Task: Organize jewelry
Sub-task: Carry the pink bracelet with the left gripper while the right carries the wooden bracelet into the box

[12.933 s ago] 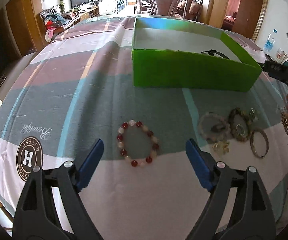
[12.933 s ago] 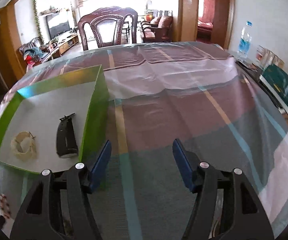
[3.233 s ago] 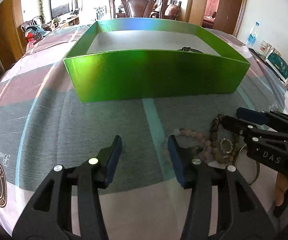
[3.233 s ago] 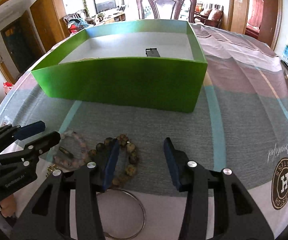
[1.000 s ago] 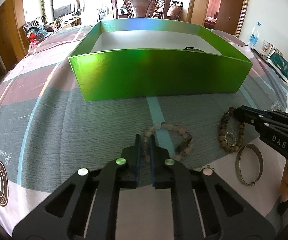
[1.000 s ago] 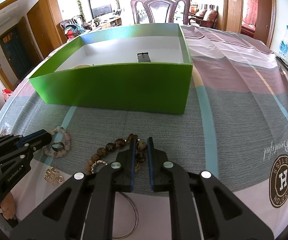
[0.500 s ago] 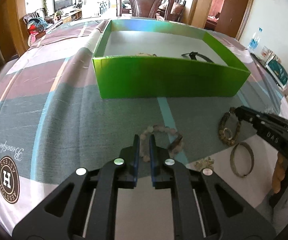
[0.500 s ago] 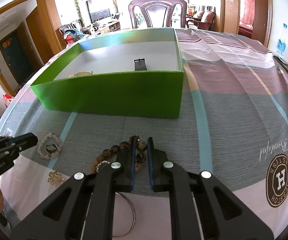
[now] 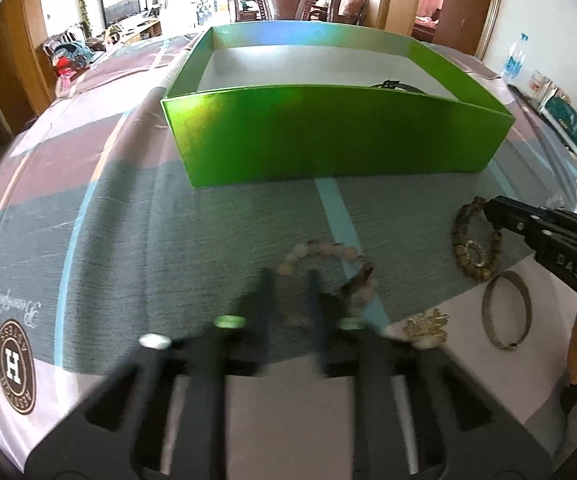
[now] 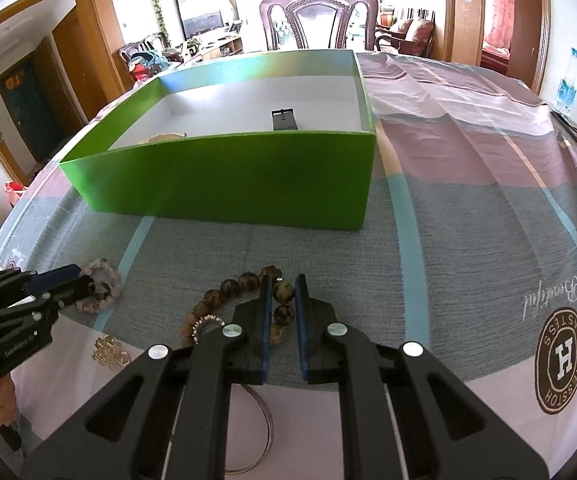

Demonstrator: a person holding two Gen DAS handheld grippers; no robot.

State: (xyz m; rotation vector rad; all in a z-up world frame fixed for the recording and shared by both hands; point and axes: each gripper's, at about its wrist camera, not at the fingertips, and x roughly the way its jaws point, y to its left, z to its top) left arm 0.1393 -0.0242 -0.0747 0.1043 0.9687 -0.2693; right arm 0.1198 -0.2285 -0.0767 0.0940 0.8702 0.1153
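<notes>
Gripping two bracelets at once, one per hand, with both loops low over the striped tablecloth (image 10: 468, 208) in front of the green box (image 10: 228, 172). Right gripper (image 10: 279, 292) has its blue-lined fingers drawn in on a single bead of the dark wooden bead bracelet (image 10: 244, 300); the rest of the strand curves off to the left and trails on the cloth, a small metal ring charm on its near side. Left gripper (image 9: 288, 292) is motion-blurred in its own view, but its fingers sit close on the near arc of the pale pink bead bracelet (image 9: 328, 268), and the right-wrist view shows its tips at that same loop, so I judge it clamped. Step in hand, by my reading: pick-up just secured, carry not yet begun. Still loose on the cloth are a plain metal bangle (image 9: 506, 310) and a gold knot-shaped ornament (image 9: 426, 326), both just beside the bracelets. Box already holds a black watch strap (image 10: 284, 119) and a cream coil (image 10: 164, 137) near its front wall. Next move calls for lifting each strand high enough to clear the tall near wall, then releasing over bare floor inside. Risk: a one-bead pinch may slip as the strand swings.
</notes>
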